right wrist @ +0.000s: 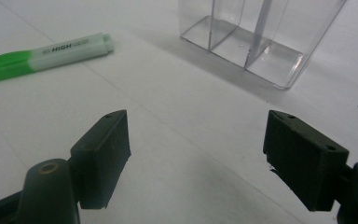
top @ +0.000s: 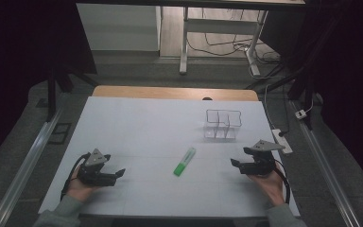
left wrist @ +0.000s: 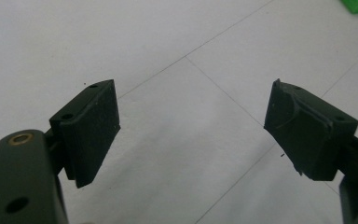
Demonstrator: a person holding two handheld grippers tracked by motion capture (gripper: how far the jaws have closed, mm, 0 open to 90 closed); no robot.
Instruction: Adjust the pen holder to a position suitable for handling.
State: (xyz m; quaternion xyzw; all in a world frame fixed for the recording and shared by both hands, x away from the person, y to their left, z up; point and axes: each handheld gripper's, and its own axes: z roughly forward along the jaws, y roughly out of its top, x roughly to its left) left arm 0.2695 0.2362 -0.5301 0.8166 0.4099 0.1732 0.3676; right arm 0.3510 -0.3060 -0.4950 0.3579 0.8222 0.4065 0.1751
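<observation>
A green highlighter point(top: 184, 161) lies flat on the white table point(top: 137, 123) between my two hands; in the right gripper view the highlighter point(right wrist: 46, 55) rests at upper left, its green cap pointing left. A clear plastic organizer point(top: 223, 125) with several compartments stands behind it, and in the right gripper view the organizer point(right wrist: 256, 37) is empty. My left gripper point(top: 119, 173) rests low at the front left, open with bare table between its pads point(left wrist: 95, 130). My right gripper point(top: 235, 163) sits at the front right, open and holding nothing, aimed toward the highlighter.
A strip of wooden tabletop point(top: 175, 92) shows beyond the white sheet. A power strip point(top: 282, 141) and cables lie off the right edge. Metal rails point(top: 28, 161) run along both sides, and a desk frame point(top: 184, 42) stands on the floor behind.
</observation>
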